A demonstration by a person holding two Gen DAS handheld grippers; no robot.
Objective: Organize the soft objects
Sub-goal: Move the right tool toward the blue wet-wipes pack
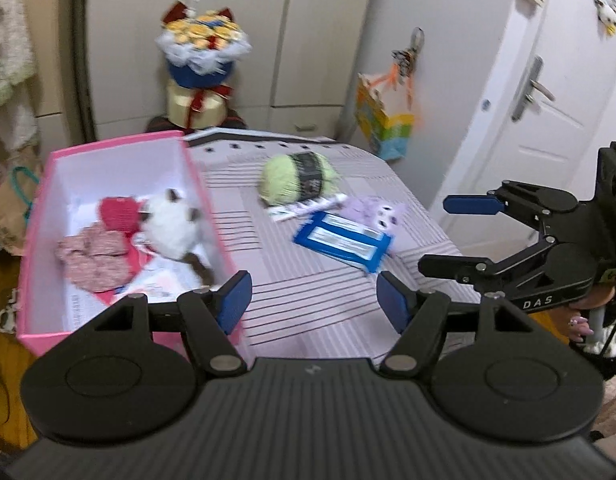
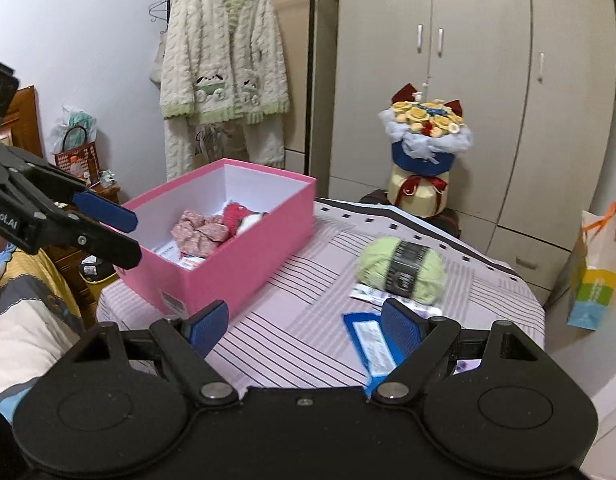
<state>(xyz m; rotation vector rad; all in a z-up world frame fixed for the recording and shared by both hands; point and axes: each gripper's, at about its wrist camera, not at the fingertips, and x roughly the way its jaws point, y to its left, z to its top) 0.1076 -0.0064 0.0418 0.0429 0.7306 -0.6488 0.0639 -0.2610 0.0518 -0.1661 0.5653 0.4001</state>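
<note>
A striped cloth [image 1: 308, 280] covers the table in a small room with pale wardrobes behind. In the left wrist view, the left gripper [image 1: 314, 304] hangs over the table's near edge with its blue pads spread wide and nothing between them. Ahead and to its left sits the pink box [image 1: 39, 216], holding a white plush [image 1: 169, 226], a red knit piece [image 1: 117, 210] and a floral cloth [image 1: 93, 254]. Straight ahead lies green yarn [image 1: 297, 178]; nearer, to the right, a blue packet [image 1: 344, 242] touches a purple plush [image 1: 374, 210]. The right gripper [image 1: 448, 232] shows at the far right, jaws parted. In the right wrist view, the right gripper [image 2: 305, 326] is likewise spread and empty, its right pad over the packet [image 2: 368, 336]. The yarn [image 2: 402, 268] lies just beyond, the box [image 2: 243, 256] ahead-left, and the left gripper [image 2: 119, 232] enters open from the left.
</note>
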